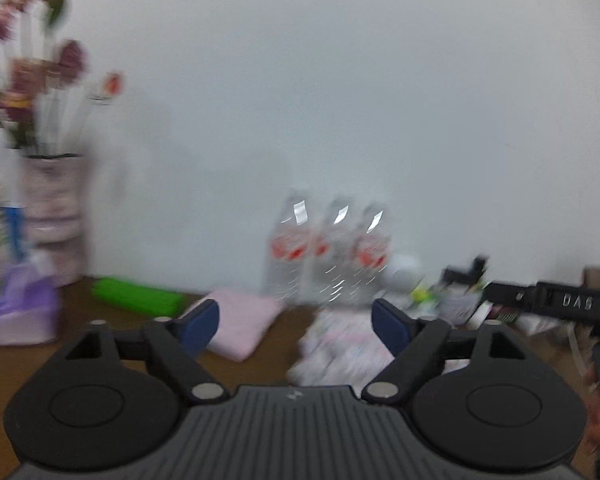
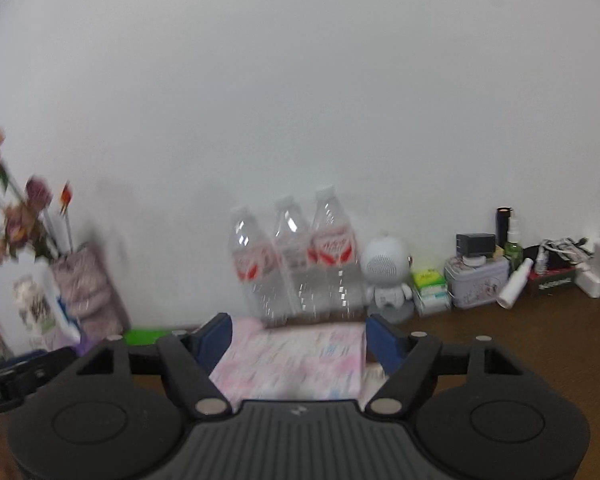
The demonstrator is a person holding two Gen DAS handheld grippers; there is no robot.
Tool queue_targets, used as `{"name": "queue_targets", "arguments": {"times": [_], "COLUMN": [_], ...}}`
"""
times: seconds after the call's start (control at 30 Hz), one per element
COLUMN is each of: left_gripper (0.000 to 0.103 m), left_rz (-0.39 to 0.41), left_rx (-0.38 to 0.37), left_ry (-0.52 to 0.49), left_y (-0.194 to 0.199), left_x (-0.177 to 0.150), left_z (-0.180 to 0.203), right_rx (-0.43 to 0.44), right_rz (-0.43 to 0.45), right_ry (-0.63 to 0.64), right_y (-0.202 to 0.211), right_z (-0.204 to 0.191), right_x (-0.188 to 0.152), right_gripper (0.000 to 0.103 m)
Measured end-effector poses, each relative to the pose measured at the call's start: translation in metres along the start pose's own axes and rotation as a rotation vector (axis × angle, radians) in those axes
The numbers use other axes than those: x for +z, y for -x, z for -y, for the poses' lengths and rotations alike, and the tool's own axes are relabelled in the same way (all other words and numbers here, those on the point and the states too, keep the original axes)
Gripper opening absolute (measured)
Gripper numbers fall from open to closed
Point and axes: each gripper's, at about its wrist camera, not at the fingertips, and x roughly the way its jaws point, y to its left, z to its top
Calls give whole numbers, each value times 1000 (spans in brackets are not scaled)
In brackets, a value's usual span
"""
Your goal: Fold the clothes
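Tin (image 2: 476, 282) only in right view; pink towel (image 1: 240, 322) only left.

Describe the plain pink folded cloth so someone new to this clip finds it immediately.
Start at the three clear water bottles standing against the white wall. Just left of them on the brown table lies the folded pink cloth. Unlike the patterned cloth beside it, it is plain pink, and the green roll sits further left.

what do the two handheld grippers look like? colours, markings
Left gripper and right gripper match: black ribbed body, two round black discs, black linkage arms with silver pivot pins, blue finger pads. In the left wrist view, the other gripper's side reads "DAS".
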Motion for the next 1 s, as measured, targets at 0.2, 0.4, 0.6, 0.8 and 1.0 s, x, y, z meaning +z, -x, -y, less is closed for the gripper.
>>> {"name": "queue_targets", "arguments": {"times": [0.2, 0.4, 0.6, 0.8, 1.0], "left_gripper": [103, 103, 103, 103, 103], "left_rz": [-121, -220, -217, -259, -301], "left_rx": [125, 234, 232, 227, 207], "left_ry": [-28, -79, -97, -165, -137], "left_y": [65, 112, 118, 111, 106], "left_x": [-60, -114, -131, -140, -144], "left_z": [-22, -42, -46, -40, -46], "right_rx": [6, -3, -187, -268, -268], "right_rz": [-148, -350, -362, -344, -342], "right_ry": [31, 83, 174, 91, 92], "right_y": [49, 75, 94, 89, 85], "right_z": [-37, -69, -91, -91, -94], "right_x": [-84, -171, -193, -198, -198], "right_gripper": [103, 99, 103, 103, 103]}}
